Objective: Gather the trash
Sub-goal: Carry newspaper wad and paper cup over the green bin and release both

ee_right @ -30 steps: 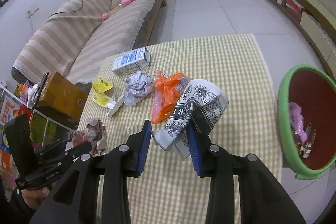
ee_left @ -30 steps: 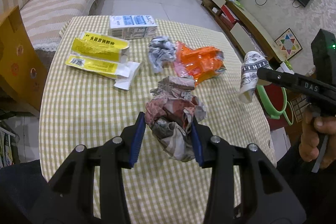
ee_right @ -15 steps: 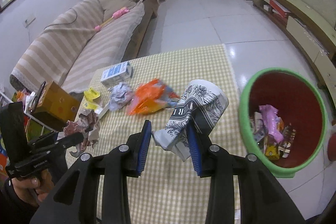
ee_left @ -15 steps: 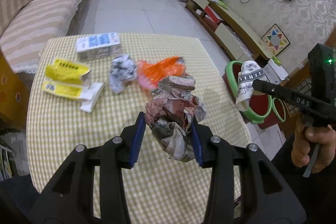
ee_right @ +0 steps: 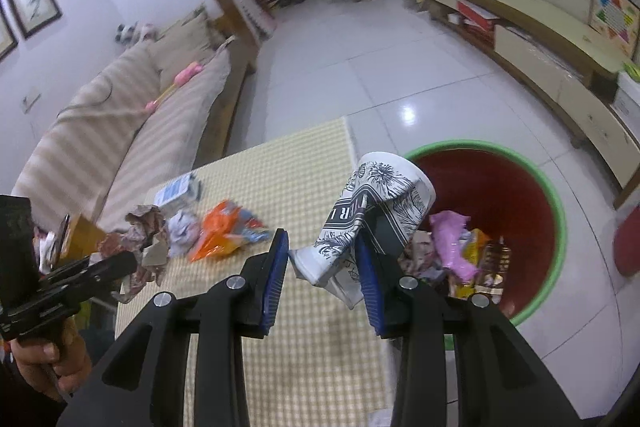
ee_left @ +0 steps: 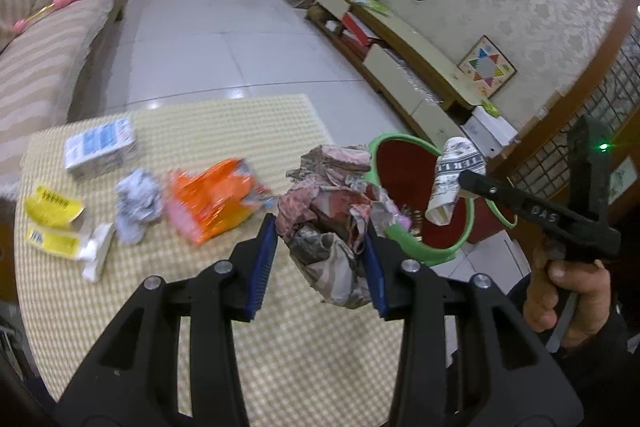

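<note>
The left gripper is clamped on a crumpled paper wad, mottled pink and grey, held above the near right edge of the table, whose cloth is a fine yellow-and-white check. The right gripper pinches a crushed paper cup, white with black floral print, its rim bent flat; it hangs past the table's right edge, at the lip of the bin. The bin is round, green-rimmed and red inside, standing on glossy white floor tile just beside the table, with wrappers heaped in it. Left on the cloth: an orange foil wrapper, a grey paper ball, a blue-and-white carton and what look like torn yellow boxes, blurred. Open floor runs beyond the table's far edge.
</note>
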Tool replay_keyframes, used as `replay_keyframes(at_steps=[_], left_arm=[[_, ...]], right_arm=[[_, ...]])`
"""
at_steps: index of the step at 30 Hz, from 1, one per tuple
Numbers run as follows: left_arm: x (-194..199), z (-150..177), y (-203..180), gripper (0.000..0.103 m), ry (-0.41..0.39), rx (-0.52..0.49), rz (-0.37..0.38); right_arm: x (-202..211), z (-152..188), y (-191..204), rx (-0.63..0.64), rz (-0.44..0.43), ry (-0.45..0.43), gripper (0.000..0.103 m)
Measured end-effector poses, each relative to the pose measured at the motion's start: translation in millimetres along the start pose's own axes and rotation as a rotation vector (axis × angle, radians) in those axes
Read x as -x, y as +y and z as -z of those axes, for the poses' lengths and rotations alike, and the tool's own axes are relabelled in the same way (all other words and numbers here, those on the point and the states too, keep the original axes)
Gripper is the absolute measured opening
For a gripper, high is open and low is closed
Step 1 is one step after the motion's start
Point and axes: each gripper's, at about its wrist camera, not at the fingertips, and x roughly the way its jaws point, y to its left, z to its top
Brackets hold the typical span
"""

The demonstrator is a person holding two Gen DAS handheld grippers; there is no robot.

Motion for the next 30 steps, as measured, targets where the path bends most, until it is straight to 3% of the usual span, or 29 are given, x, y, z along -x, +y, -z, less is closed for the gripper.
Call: replay_keyframes(at_steps=[10, 19, 30], left_arm=[[-33, -32, -66, 0.039, 0.004, -0.106, 0.066], [-73, -51, -106, 0.039, 0.041, -0.105, 0.163], [-103, -68, -127, 0.040, 0.089, -0.088, 0.199]], right_arm=[[19, -10, -44, -0.093, 0.040, -0.064, 0.034], [31, -21, -82, -0.169, 0.063, -0.106, 0.034], [22, -25, -98, -0.195, 0.083, -0.083, 0.034]])
